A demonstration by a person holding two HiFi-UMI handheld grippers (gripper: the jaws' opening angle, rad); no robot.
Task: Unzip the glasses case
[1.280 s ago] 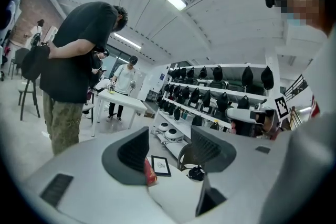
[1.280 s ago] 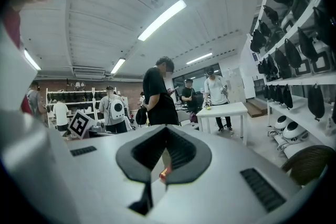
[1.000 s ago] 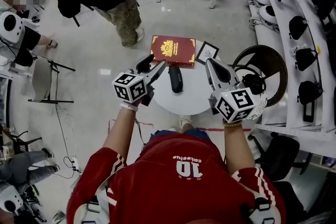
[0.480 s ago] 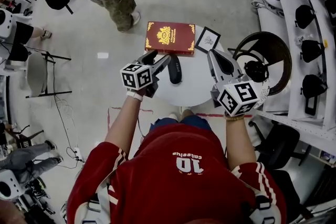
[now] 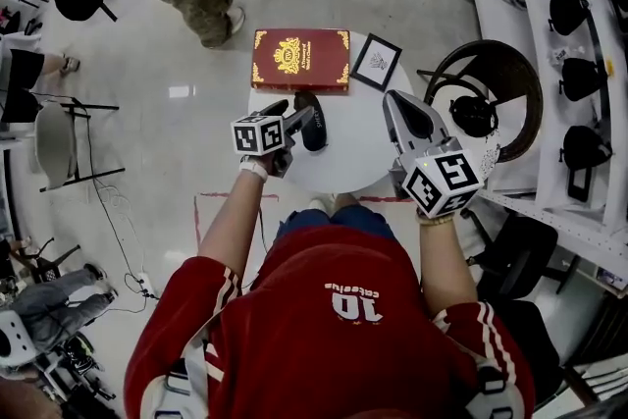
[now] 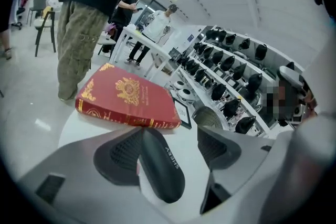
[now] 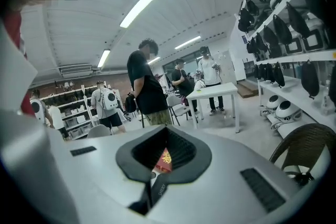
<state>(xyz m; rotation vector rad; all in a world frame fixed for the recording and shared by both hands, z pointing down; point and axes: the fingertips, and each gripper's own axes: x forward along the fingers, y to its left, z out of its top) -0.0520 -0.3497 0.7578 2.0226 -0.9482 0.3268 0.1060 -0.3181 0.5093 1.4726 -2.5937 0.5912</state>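
Step in hand looks like approach and pin; the zip isn't started. Glasses case (image 5: 312, 121) lies closed on the round white table (image 5: 363, 162), just in front of the red book (image 5: 299, 60), with a small framed picture (image 5: 377, 63) off to the book's right. Left gripper (image 6: 169, 147) is low at the case with its jaws opening. The case sits between them, close to one pad, not squeezed, so released with nothing gripped. Right gripper (image 7: 167, 134) hangs over the right side of the table, clenched on nothing; book and case show through the gap in its pads. Can't find the zipper pull in any view, too dark and small. Next, my read: left closes across the case body to hold it, then right opens, finds the tab, pinches it and runs the seam. The shell looks smooth and rounded, so a loose pinch could let it slip.
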